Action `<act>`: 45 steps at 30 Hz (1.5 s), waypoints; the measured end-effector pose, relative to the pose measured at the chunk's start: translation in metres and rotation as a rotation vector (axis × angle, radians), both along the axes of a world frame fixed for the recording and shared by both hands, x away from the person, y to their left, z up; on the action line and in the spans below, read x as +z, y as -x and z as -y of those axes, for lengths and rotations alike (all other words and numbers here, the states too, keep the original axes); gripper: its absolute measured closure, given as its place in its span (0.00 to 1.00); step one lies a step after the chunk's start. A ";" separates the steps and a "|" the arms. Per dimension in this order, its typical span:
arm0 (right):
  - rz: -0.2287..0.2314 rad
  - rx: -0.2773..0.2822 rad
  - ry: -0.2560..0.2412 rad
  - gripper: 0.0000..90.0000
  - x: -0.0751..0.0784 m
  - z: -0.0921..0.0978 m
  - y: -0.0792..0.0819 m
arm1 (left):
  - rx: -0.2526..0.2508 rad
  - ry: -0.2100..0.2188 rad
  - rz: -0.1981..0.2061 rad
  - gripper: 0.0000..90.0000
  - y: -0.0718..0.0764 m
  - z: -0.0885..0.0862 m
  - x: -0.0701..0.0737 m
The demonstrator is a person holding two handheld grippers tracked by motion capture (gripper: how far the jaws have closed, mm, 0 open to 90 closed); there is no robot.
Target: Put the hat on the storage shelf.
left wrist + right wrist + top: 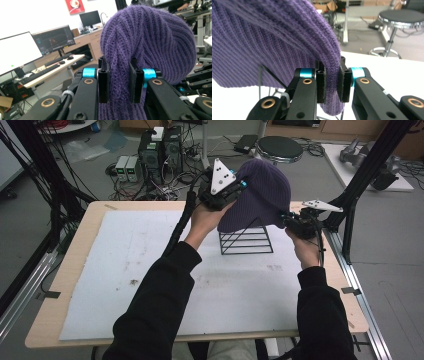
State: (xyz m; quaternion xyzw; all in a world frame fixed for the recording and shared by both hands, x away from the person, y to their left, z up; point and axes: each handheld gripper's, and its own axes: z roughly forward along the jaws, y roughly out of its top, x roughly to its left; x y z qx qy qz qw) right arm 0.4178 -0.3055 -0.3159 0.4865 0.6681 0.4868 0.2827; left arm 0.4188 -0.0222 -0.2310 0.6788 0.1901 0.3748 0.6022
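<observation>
1. Hanging above the wire rack [246, 241], the purple beanie [260, 195] is stretched between both grippers over the table [75, 270].
2. The left gripper [231, 190] has its jaws closed on a fold of knit at the hat's left side.
3. The right gripper [292, 220] has its jaws clamped on the hat's edge at the right.

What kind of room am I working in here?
Probably a robotics or computer lab: monitors on desks, computer towers and loose cables on the floor, a round stool beyond the work table.
</observation>
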 end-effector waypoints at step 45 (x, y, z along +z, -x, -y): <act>-0.248 -0.064 0.248 0.88 -0.093 -0.006 -0.022 | 0.014 -0.151 -0.153 0.80 -0.006 0.024 -0.090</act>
